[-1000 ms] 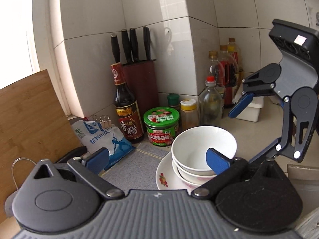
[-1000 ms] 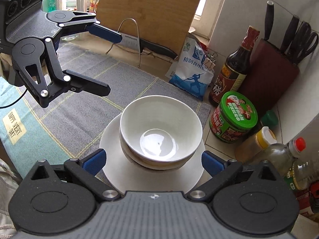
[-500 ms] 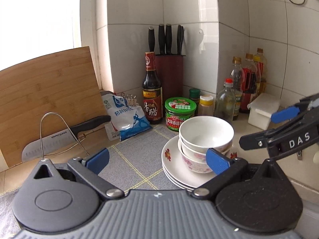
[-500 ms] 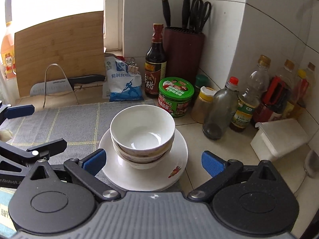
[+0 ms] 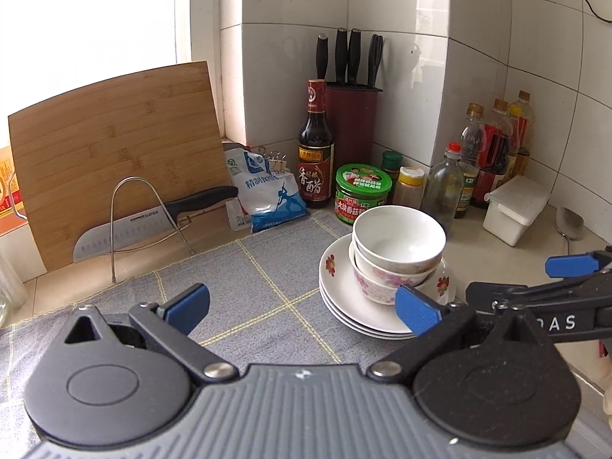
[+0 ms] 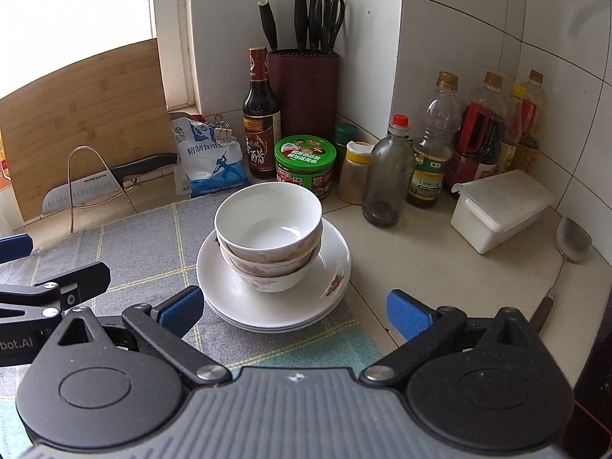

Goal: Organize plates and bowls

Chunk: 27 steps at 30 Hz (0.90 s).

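Note:
White bowls (image 5: 397, 244) with pink flower print are nested on a stack of white plates (image 5: 336, 290) at the grey mat's right edge; the bowls (image 6: 267, 229) and plates (image 6: 332, 264) also show in the right wrist view. My left gripper (image 5: 302, 306) is open and empty, low over the mat, just left of the stack. My right gripper (image 6: 292, 311) is open and empty, just in front of the stack. Each gripper shows in the other's view, the right (image 5: 535, 283) and the left (image 6: 46, 267).
A grey checked mat (image 5: 248, 279) covers the counter. Behind stand a cutting board (image 5: 114, 145), a knife on a wire rack (image 5: 153, 218), a salt bag (image 5: 264, 195), a vinegar bottle (image 5: 315, 153), a knife block (image 5: 352, 122), a green jar (image 5: 363, 191), oil bottles (image 6: 436, 145), a white box (image 6: 501, 206) and a ladle (image 6: 570, 237).
Both grippers have drawn back and lowered from over the bowls; the stack now lies further ahead in both views. Bowls and plates have not moved.

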Each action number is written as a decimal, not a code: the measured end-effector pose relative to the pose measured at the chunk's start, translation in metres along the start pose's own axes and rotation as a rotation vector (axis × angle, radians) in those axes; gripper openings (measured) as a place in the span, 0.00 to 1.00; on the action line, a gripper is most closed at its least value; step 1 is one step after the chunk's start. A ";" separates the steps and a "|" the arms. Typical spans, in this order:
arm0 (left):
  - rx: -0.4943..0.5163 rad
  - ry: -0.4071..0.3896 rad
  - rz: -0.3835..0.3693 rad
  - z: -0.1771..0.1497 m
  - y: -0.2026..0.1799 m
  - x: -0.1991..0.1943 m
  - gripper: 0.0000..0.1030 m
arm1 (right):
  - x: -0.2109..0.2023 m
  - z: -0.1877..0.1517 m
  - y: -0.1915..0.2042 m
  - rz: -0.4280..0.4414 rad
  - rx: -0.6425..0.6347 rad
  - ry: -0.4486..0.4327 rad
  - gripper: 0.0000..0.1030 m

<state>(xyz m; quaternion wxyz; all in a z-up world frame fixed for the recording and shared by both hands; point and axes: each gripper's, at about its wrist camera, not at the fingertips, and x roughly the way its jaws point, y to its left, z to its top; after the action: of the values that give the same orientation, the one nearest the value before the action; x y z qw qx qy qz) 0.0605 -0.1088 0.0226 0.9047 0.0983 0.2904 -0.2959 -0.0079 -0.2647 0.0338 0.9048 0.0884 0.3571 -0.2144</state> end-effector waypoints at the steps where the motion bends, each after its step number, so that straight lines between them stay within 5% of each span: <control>1: 0.006 0.006 0.003 0.000 -0.001 0.000 1.00 | 0.000 0.000 0.001 0.001 0.001 0.001 1.00; 27: 0.002 0.031 0.005 0.002 -0.003 -0.005 1.00 | -0.010 0.004 0.002 -0.028 -0.005 -0.029 1.00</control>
<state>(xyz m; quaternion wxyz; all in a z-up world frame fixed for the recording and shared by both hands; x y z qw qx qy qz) 0.0565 -0.1099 0.0273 0.9008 0.1046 0.3036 -0.2923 -0.0113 -0.2610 0.0439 0.9071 0.0778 0.3455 -0.2276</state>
